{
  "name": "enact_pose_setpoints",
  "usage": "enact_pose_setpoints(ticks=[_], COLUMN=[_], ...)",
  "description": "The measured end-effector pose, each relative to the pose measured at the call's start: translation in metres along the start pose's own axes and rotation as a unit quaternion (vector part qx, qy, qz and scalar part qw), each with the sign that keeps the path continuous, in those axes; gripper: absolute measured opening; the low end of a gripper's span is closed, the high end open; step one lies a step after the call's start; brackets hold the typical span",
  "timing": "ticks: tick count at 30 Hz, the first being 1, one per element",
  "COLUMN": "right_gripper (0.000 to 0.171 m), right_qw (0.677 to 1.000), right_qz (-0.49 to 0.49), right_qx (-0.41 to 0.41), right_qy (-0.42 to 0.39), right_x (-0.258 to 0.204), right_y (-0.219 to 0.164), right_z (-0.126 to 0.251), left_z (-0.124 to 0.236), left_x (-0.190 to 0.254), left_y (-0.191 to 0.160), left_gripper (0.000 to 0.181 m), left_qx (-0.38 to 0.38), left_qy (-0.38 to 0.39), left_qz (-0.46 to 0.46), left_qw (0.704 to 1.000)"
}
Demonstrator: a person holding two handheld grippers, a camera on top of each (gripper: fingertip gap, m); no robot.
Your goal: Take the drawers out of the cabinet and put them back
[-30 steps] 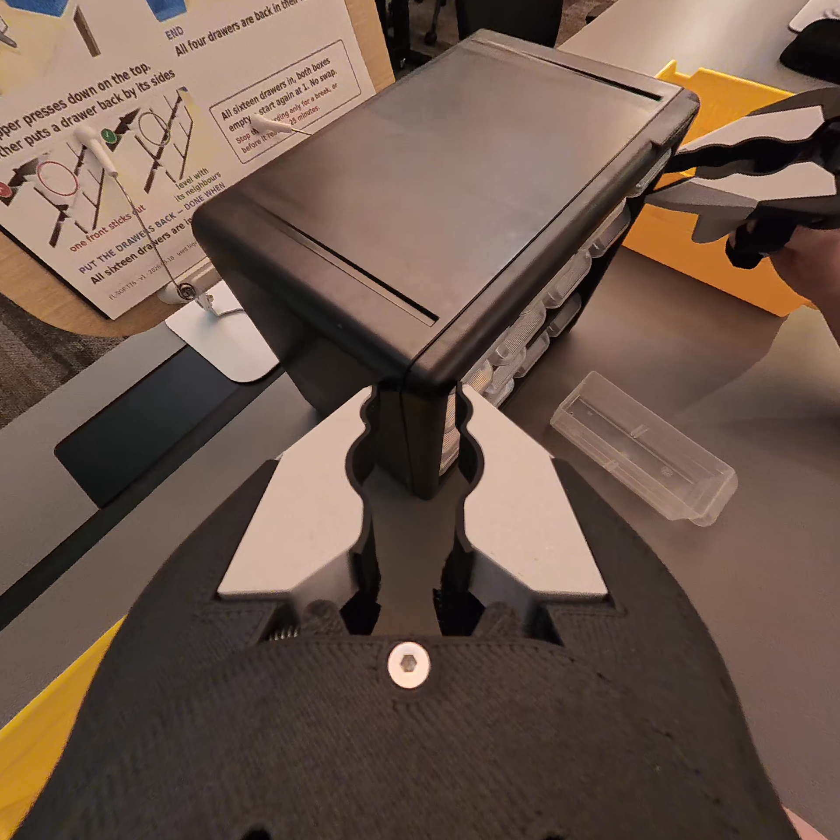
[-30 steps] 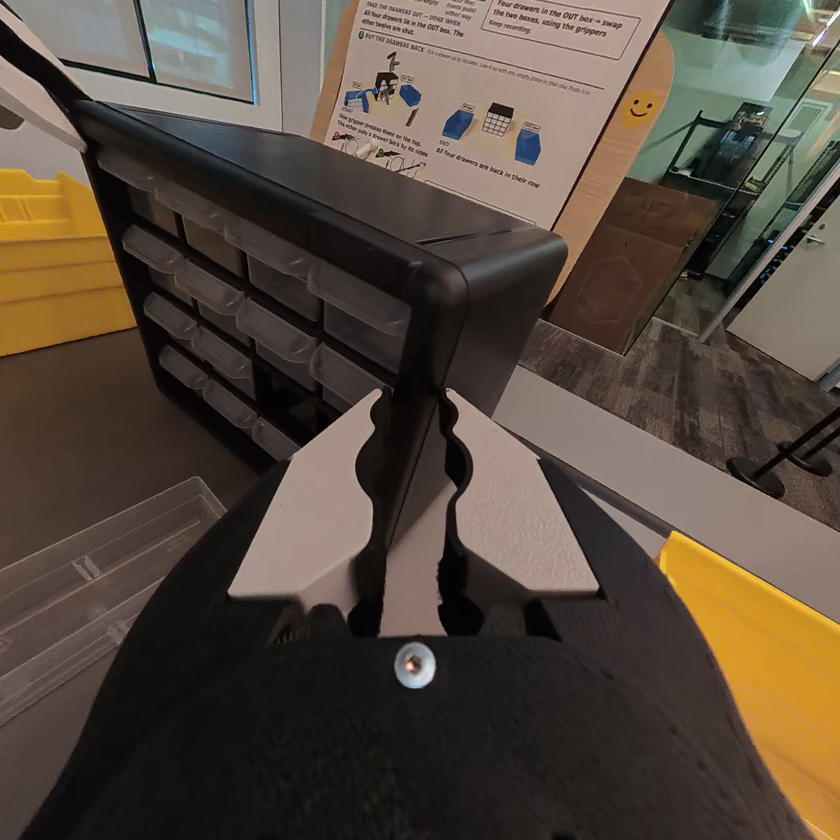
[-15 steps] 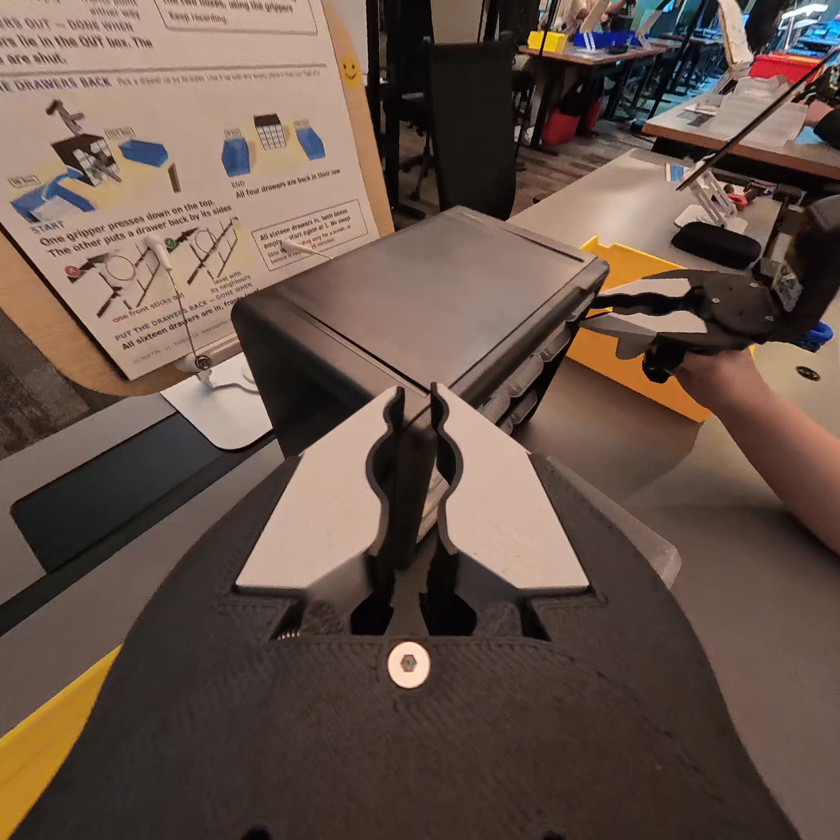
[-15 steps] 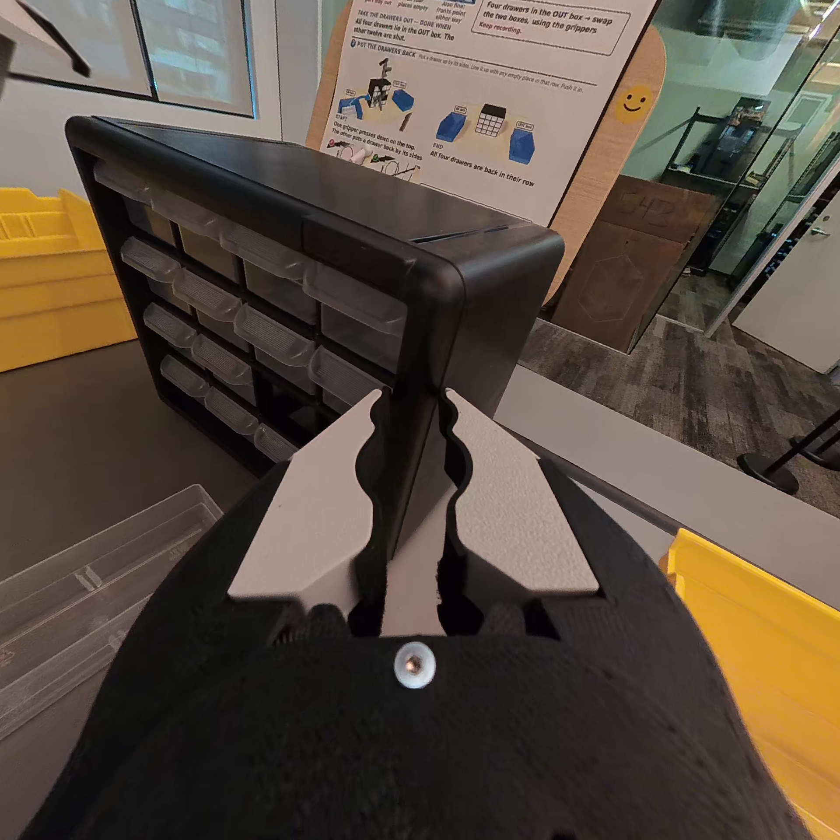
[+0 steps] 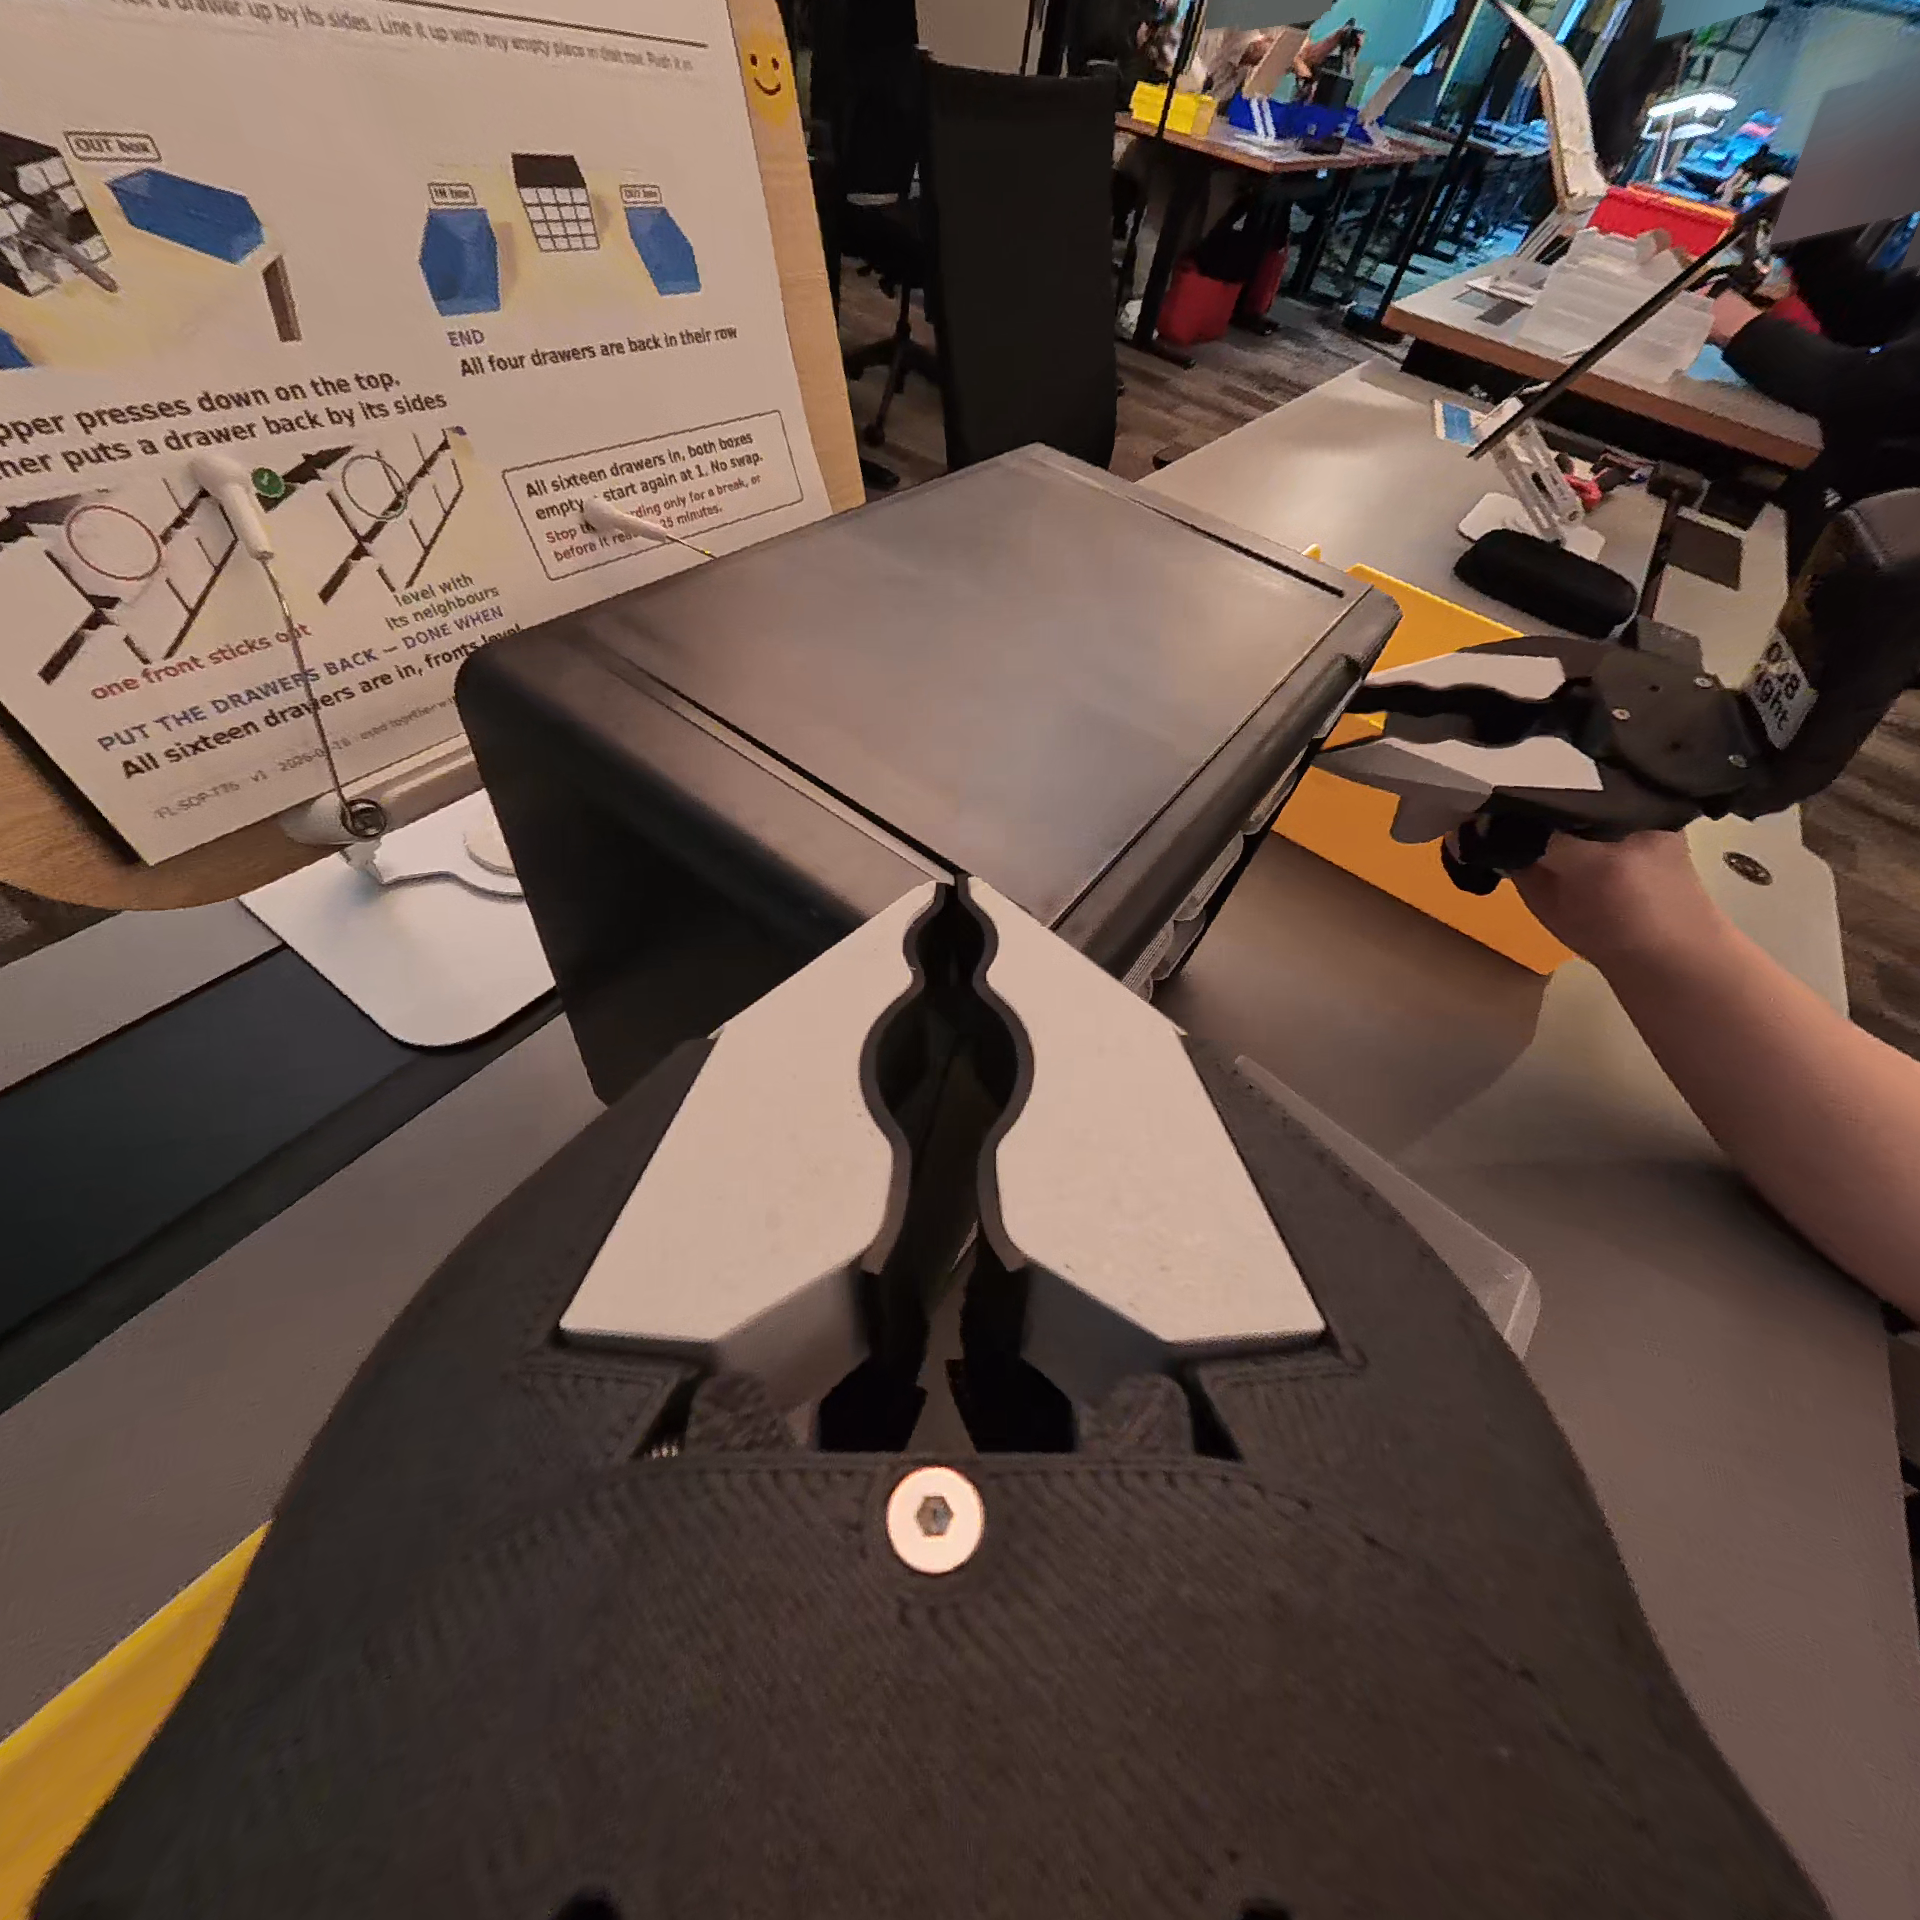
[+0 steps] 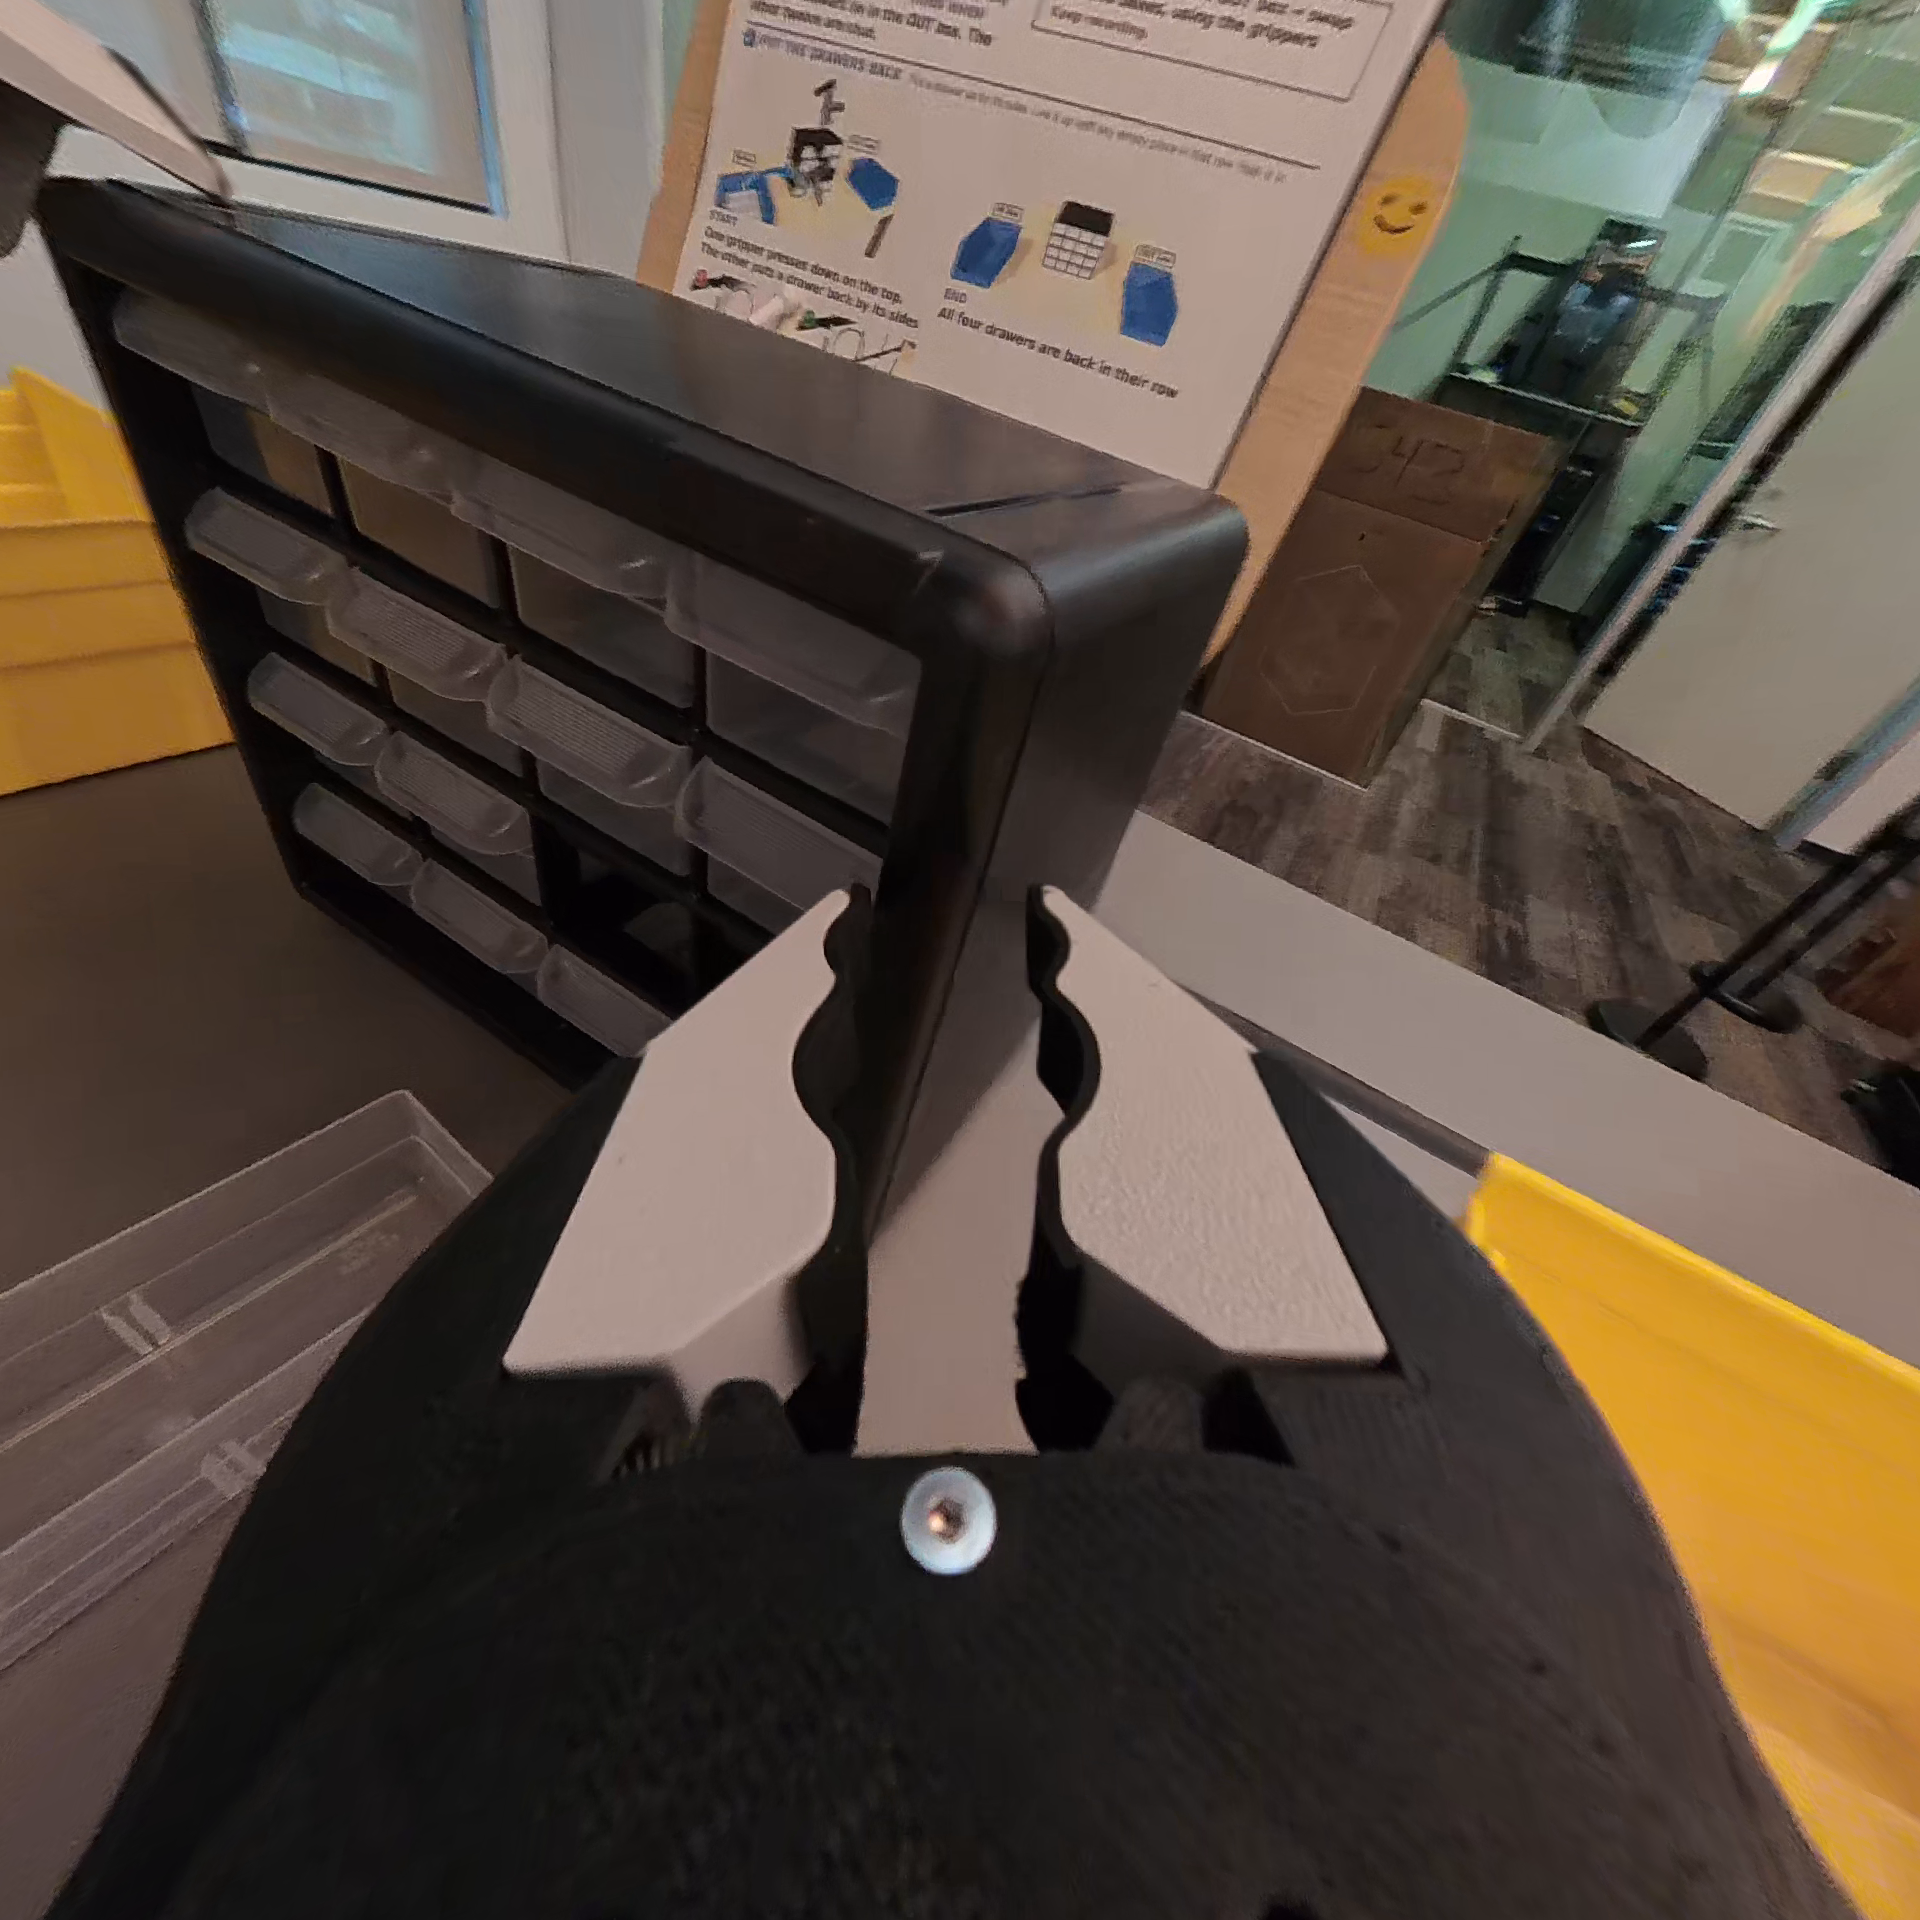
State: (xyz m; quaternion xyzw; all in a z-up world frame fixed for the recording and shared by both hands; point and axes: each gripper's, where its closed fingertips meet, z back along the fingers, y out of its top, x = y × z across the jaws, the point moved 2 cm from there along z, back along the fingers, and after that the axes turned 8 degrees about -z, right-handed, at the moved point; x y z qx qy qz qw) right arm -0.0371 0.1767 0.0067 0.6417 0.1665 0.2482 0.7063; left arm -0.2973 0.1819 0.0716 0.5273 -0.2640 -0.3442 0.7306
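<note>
Cabinet — black, upright on the grey table, its front grid filled with clear drawers; one slot in the bottom row looks dark. Yellow bins: one far left, one near right, contents not visible. Left gripper — fingers closed together, empty, at the cabinet's near top corner. Right gripper — fingers parted, empty, straddling the cabinet's right front edge. Loose clear drawer — lying on the table, near left.
</note>
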Motion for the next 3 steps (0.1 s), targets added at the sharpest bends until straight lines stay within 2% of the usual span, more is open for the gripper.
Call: enact_pose_setpoints(ticks=[3], right_gripper=[0.027], right_qw=[0.998], right_qz=[0.036], right_qx=[-0.010], right_qy=[-0.057], right_x=[-0.015], right_y=[0.010], right_z=[0.027], left_z=[0.000], left_x=[0.000], left_y=[0.000], left_gripper=[0.000], left_qx=[0.000], left_qy=[0.002], left_qz=[-0.006], left_qw=[1.000])
